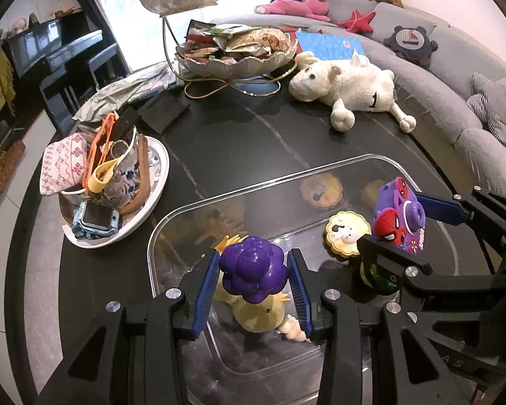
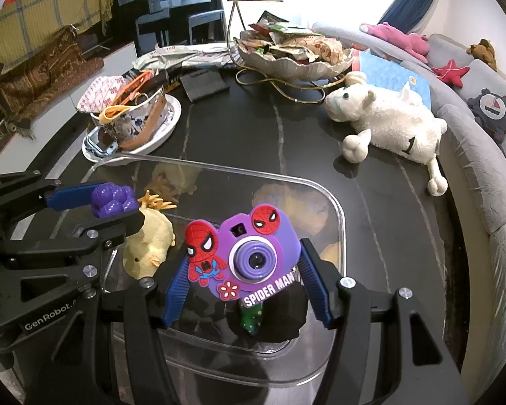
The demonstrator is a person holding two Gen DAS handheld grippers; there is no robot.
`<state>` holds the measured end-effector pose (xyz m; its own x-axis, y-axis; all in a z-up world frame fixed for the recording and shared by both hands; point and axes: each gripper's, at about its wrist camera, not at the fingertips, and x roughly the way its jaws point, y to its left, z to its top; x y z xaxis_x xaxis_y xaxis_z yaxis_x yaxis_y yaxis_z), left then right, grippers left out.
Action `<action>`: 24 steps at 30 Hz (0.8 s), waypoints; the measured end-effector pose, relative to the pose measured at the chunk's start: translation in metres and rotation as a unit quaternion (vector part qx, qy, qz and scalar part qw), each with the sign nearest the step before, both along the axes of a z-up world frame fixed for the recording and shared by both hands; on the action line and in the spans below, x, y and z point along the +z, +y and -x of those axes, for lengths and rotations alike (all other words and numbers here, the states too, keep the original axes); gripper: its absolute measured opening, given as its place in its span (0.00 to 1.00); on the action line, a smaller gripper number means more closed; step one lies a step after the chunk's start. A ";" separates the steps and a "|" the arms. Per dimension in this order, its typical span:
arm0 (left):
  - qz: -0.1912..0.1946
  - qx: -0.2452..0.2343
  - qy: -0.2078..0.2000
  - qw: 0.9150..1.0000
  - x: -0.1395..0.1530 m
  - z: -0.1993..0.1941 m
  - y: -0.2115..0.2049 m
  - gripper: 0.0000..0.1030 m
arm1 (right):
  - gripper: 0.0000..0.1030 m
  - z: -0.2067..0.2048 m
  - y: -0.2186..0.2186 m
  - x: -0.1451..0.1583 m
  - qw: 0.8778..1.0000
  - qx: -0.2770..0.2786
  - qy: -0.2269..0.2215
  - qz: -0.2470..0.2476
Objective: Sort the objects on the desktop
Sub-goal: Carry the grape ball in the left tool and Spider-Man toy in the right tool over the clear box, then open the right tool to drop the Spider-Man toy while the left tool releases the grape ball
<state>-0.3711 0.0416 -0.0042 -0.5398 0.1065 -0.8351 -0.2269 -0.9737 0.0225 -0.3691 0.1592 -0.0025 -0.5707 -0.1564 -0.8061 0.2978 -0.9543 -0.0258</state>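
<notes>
A purple grape toy point(image 1: 253, 270) sits between the blue pads of my left gripper point(image 1: 254, 256), which is shut on it above the clear plastic bin point(image 1: 276, 177). My right gripper point(image 2: 246, 253) is shut on a purple Spider-Man toy camera point(image 2: 253, 253), also over the bin point(image 2: 320, 182). In the bin lie a yellow duck plush point(image 1: 259, 314), a round lion toy point(image 1: 347, 234) and a green toy point(image 2: 251, 317). Each wrist view shows the other gripper: the right gripper point(image 1: 401, 222) with the camera point(image 1: 399, 216), and the left gripper point(image 2: 116, 206) with the grape toy point(image 2: 113, 199) above the duck point(image 2: 148, 246).
A white sheep plush point(image 1: 354, 84) lies at the far right of the dark table. A white plate point(image 1: 151, 202) with a patterned mug, cloth and smartwatch stands at the left. A tiered snack bowl point(image 1: 236, 50) stands at the back. A grey sofa point(image 1: 455, 77) curves along the right.
</notes>
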 end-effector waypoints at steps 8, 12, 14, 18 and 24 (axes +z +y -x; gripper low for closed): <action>0.003 -0.004 -0.013 1.000 -0.011 0.009 0.002 0.36 | 0.56 0.007 0.000 -0.010 1.000 0.000 -0.010 -0.008; 0.004 -0.005 -0.017 1.000 -0.015 0.011 0.003 0.36 | 0.56 0.010 0.001 -0.015 1.000 0.000 -0.014 -0.010; 0.005 -0.006 -0.016 1.000 -0.016 0.011 0.004 0.36 | 0.56 0.010 0.001 -0.016 1.000 -0.001 -0.015 -0.011; 0.011 -0.007 -0.021 1.000 -0.019 0.014 0.005 0.36 | 0.56 0.012 0.001 -0.018 1.000 -0.002 -0.017 -0.017; 0.035 -0.009 -0.027 0.999 -0.013 0.011 0.004 0.40 | 0.66 0.008 -0.002 -0.018 0.999 0.002 -0.009 -0.034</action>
